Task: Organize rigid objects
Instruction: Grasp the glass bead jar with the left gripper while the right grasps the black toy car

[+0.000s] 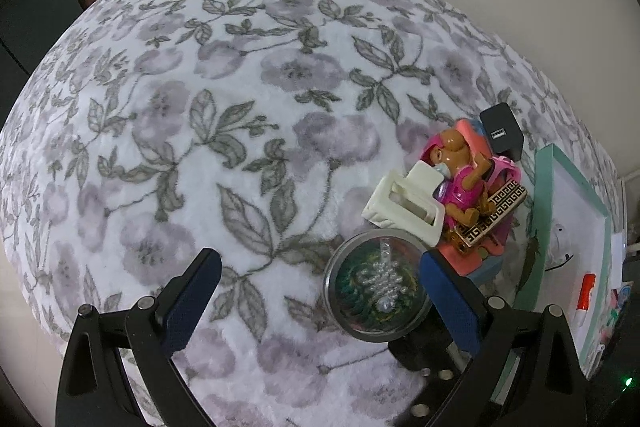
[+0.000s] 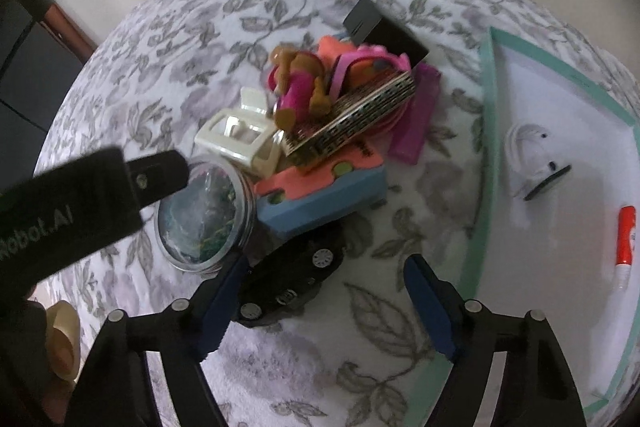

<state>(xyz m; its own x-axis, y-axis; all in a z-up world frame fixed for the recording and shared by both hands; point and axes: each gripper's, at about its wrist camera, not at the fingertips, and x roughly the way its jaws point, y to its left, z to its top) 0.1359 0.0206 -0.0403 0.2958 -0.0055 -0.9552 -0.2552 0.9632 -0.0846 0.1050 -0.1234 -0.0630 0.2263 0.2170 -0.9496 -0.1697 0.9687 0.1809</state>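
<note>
Your pile of rigid objects (image 2: 320, 115) sits just left of the green-framed tray (image 2: 486, 147) on the floral blanket (image 1: 200, 107), stacked loosely: the toy dog (image 2: 298, 87) and patterned comb (image 2: 360, 119) rest on the orange-and-blue block (image 2: 320, 195). Nudge that block and, in my judgement, the stack slides apart. The round glass-lidded tin (image 2: 204, 215) touches the pile's near-left side, with a black object (image 2: 296, 279) in front.

Your right gripper (image 2: 324, 303) stands wide apart, its left pad beside that black object, clamping nothing. Your left gripper (image 1: 320, 303) is also spread, empty, its right pad overlapping the tin's rim (image 1: 340, 259); contact cannot be told.
</note>
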